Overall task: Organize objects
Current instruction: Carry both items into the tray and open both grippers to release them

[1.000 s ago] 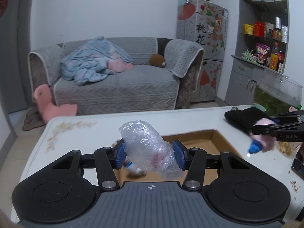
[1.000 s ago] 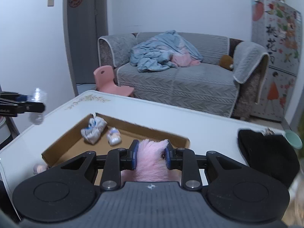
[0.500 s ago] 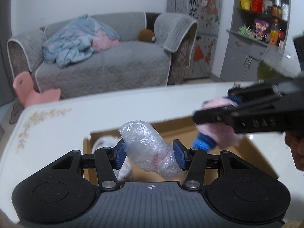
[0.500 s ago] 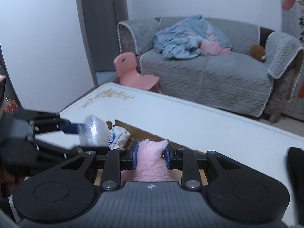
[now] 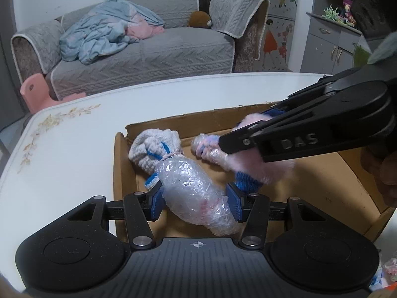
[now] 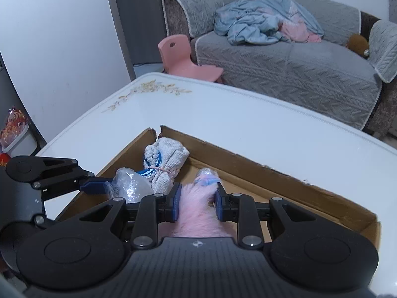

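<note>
My left gripper [image 5: 194,197] is shut on a clear plastic-wrapped bundle [image 5: 196,193], held low over the near left part of an open cardboard box [image 5: 119,164]. My right gripper [image 6: 197,203] is shut on a fluffy pink item [image 6: 198,213] with a blue knitted end [image 5: 247,182], just above the box floor. In the left wrist view the right gripper [image 5: 223,145] reaches in from the right. A grey-white knitted bundle with blue stripes [image 5: 155,149] lies in the box's far left corner. A small wrapped pink-blue roll [image 5: 207,146] lies beside it.
The box sits on a white table [image 6: 223,114] with a gold flower print at its corner. Behind stand a grey sofa [image 6: 285,57] with a blue blanket and a small pink chair [image 6: 183,57]. A white bin [image 6: 18,141] is at the left.
Both grippers have come down and together over the box, each keeping its load. The right gripper now crosses the left wrist view close above the box floor.
</note>
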Motion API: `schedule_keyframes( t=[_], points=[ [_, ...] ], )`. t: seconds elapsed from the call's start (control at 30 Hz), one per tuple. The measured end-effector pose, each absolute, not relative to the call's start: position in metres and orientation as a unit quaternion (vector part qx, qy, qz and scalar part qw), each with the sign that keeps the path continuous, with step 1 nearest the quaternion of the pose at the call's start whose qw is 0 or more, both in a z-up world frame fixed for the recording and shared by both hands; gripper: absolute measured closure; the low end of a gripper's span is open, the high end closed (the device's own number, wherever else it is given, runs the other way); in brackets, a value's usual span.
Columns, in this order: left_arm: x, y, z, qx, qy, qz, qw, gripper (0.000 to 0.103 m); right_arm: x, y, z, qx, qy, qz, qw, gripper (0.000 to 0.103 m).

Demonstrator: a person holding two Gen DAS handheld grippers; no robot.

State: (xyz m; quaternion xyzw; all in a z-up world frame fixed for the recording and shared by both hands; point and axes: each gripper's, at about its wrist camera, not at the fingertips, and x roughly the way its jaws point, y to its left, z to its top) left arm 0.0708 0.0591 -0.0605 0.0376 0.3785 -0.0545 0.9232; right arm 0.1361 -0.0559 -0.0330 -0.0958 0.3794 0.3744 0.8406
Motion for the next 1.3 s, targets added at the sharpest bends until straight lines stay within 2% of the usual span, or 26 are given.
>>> schedule_keyframes(
  t=[0.1,0.3,0.37,0.5,0.7,0.77,0.9,0.93,1.07,1.3],
  points=[
    [0.072,0.055,-0.061,0.049,0.377,-0.055,0.923,0.045,0.138,-0.048,-0.039,-0.100,0.386,0.375,0.837,0.084],
    [0.078,0.058,-0.070,0.040,0.386,-0.049,0.920,0.046,0.142,-0.038,-0.048,-0.104,0.393,0.374,0.834,0.085],
    [0.078,0.058,-0.075,0.043,0.391,-0.050,0.918,0.050,0.141,-0.039,-0.049,-0.106,0.391,0.372,0.835,0.085],
    [0.079,0.056,-0.077,0.046,0.387,-0.043,0.920,0.050,0.143,-0.042,-0.050,-0.104,0.391,0.368,0.837,0.085],
    [0.079,0.051,-0.075,0.055,0.392,-0.038,0.917,0.042,0.144,-0.041,-0.047,-0.108,0.391,0.367,0.837,0.081],
    [0.080,0.051,-0.072,0.052,0.397,-0.034,0.916,0.033,0.143,-0.042,-0.046,-0.109,0.392,0.365,0.837,0.078],
    [0.079,0.048,-0.065,0.060,0.404,-0.035,0.912,0.029,0.142,-0.043,-0.040,-0.113,0.390,0.363,0.839,0.076],
    [0.079,0.048,-0.063,0.056,0.406,-0.036,0.911,0.026,0.142,-0.044,-0.038,-0.115,0.391,0.364,0.838,0.073],
    [0.079,0.046,-0.060,0.059,0.415,-0.035,0.907,0.025,0.138,-0.048,-0.030,-0.116,0.389,0.363,0.839,0.064],
    [0.077,0.042,-0.052,0.064,0.434,-0.033,0.898,0.021,0.126,-0.057,-0.023,-0.138,0.387,0.360,0.838,0.063]
  ],
)
